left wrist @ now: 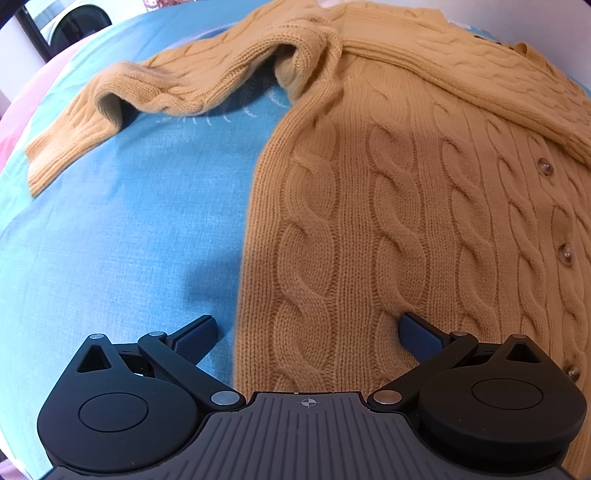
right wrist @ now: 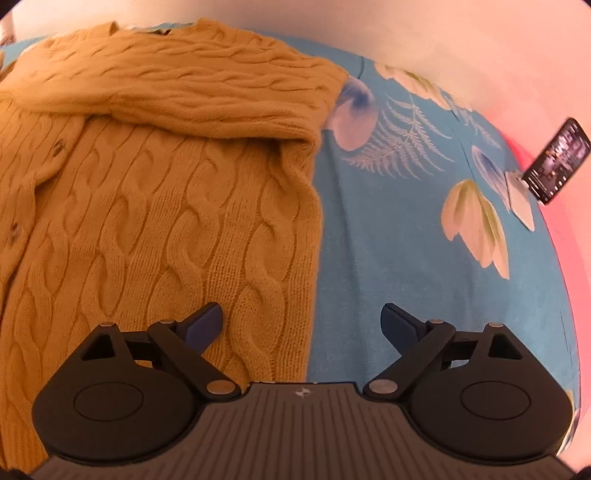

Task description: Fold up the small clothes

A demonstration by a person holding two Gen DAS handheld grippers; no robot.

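A mustard cable-knit cardigan lies flat, buttons up, on a blue bedsheet. Its left sleeve stretches out to the left over the sheet. Its right sleeve is folded across the chest. My left gripper is open and straddles the cardigan's left side edge near the hem, one finger on the sheet, the other on the knit. My right gripper is open and straddles the cardigan's right side edge in the same way. Neither holds anything.
The blue sheet has printed flowers and ferns. A phone with a lit screen lies at its far right edge, next to pink bedding. A white appliance stands beyond the bed at the top left.
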